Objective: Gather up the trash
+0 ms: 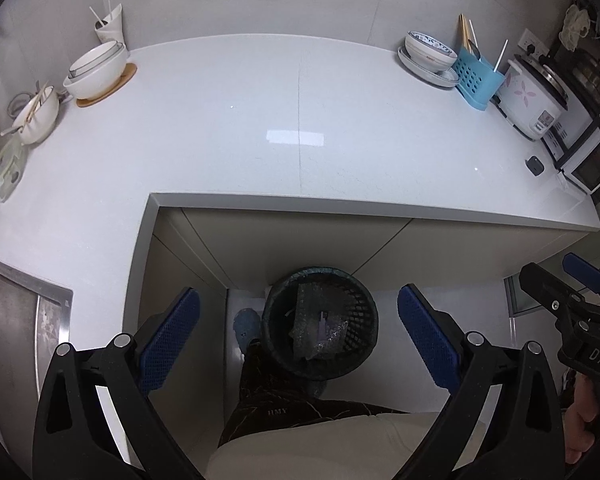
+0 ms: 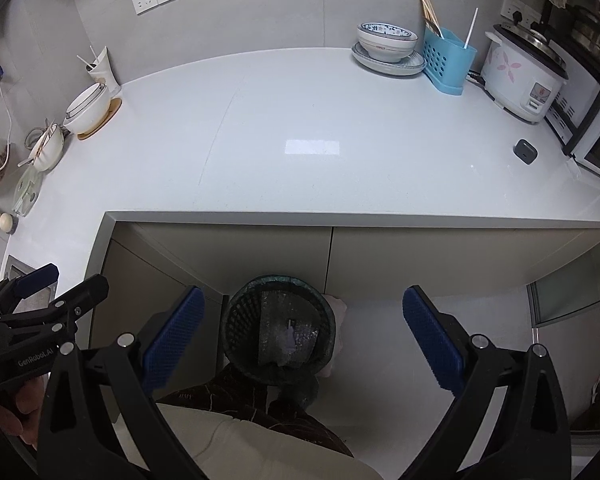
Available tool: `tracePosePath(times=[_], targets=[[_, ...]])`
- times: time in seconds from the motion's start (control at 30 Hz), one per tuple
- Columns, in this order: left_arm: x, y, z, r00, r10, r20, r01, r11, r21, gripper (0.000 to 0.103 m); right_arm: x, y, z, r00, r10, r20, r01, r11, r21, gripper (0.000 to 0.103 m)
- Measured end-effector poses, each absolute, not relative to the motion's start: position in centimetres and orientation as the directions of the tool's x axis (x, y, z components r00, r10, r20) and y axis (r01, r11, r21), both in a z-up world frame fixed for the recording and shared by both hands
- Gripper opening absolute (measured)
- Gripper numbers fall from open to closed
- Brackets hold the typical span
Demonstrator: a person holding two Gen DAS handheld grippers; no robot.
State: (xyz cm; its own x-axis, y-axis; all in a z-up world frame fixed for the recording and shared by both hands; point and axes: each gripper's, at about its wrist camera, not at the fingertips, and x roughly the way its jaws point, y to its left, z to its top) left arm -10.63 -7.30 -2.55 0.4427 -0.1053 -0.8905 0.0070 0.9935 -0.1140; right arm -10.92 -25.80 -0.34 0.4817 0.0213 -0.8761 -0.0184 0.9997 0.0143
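Your left gripper (image 1: pixel 298 336): fingers spread wide, nothing between the blue pads (image 1: pixel 168 340). It hangs above the bin (image 1: pixel 320 324).

Your right gripper (image 2: pixel 300 336): equally wide apart, empty, pads (image 2: pixel 432 336) flanking the bin (image 2: pixel 280 328) in its own view. It shows at the right edge of the left view (image 1: pixel 572 300); your left one shows at the left edge of the right view (image 2: pixel 40 300).

Bin: dark mesh basket on the floor, below the counter's near edge and in front of the cabinet doors (image 2: pixel 332 256). Inside lies trash (image 2: pixel 288 332), a greyish crumpled sheet, possibly plastic wrap; exact kind unclear.

Counter (image 1: pixel 300 120): white, L-shaped, middle bare.
- Far left: white bowl (image 1: pixel 96 70) on a wooden mat, a cup with straws (image 1: pixel 110 26) behind it.
- Left: second bowl (image 1: pixel 36 114) with chopsticks across it.
- Far right: patterned bowl on a plate (image 2: pixel 386 46), just beside a blue caddy (image 2: pixel 448 60) holding utensils.
- Right: rice cooker (image 2: pixel 520 76) with flower print, next to the caddy; small dark object (image 2: pixel 525 151) nearer the edge; microwave (image 1: pixel 588 162) at the right end.
- Near left: sink (image 1: pixel 16 320).

Your leg, in dark trousers (image 1: pixel 276 400), stands touching the bin's near side.
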Motion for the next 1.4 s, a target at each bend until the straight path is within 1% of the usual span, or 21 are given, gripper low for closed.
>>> tracePosePath(times=[0.5,1.4], targets=[[-10.89,-7.21,-2.46,0.443,-0.118,-0.889,0.017,0.992,-0.124,0.097,-11.04,-25.24,-0.78,0.472,0.025,-0.881,-0.027,1.000,0.014,0.095],[-11.35,-7.38,-2.36,0.445,-0.102,-0.889,0.016,0.994,-0.107,0.097,-11.47,-24.96,-1.04,0.461,0.041,-0.887,-0.040,0.999,0.025,0.095]])
